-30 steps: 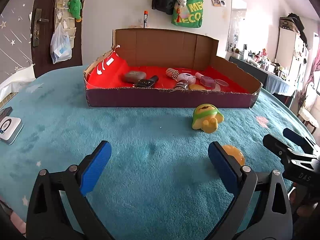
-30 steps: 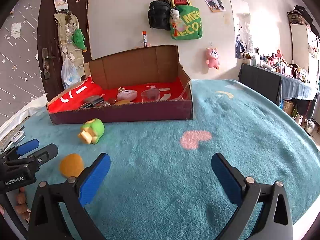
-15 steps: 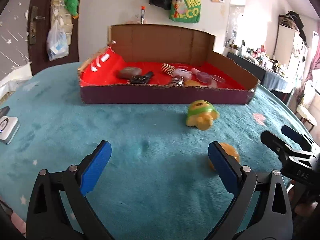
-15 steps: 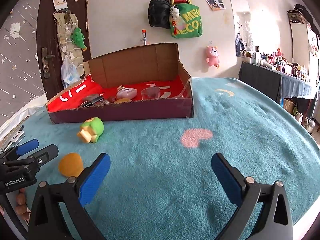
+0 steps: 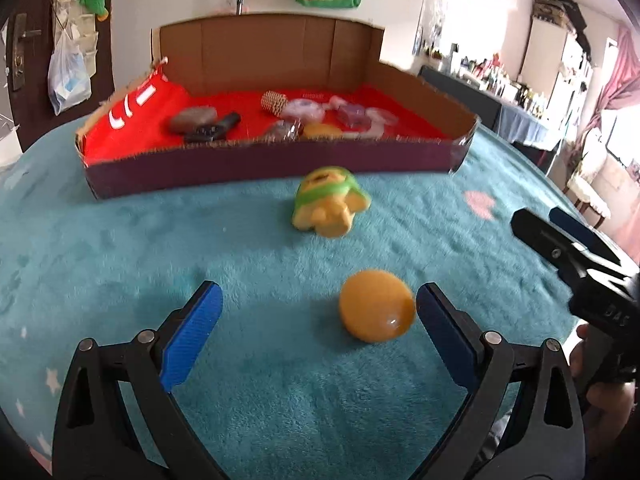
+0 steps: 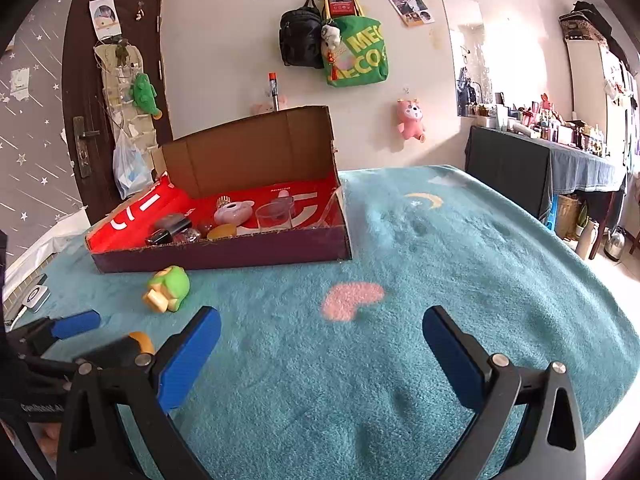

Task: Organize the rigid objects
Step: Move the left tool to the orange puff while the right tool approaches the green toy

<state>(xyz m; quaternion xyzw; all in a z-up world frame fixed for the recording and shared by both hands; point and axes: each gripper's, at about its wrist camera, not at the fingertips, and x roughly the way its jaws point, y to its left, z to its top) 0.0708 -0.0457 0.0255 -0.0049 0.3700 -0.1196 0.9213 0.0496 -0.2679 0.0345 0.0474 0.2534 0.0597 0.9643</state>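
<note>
The orange ball (image 5: 376,306) lies between the wide-open, empty left hand-held gripper (image 5: 318,336) fingers, nearer its right finger. The right hand-held gripper (image 6: 320,354), also spread and empty, stands farther off.

The ball (image 5: 376,306) lies on the blanket (image 5: 120,248); the toy (image 5: 330,202) at its 11 o'clock, the box (image 5: 276,160) beyond.
</note>
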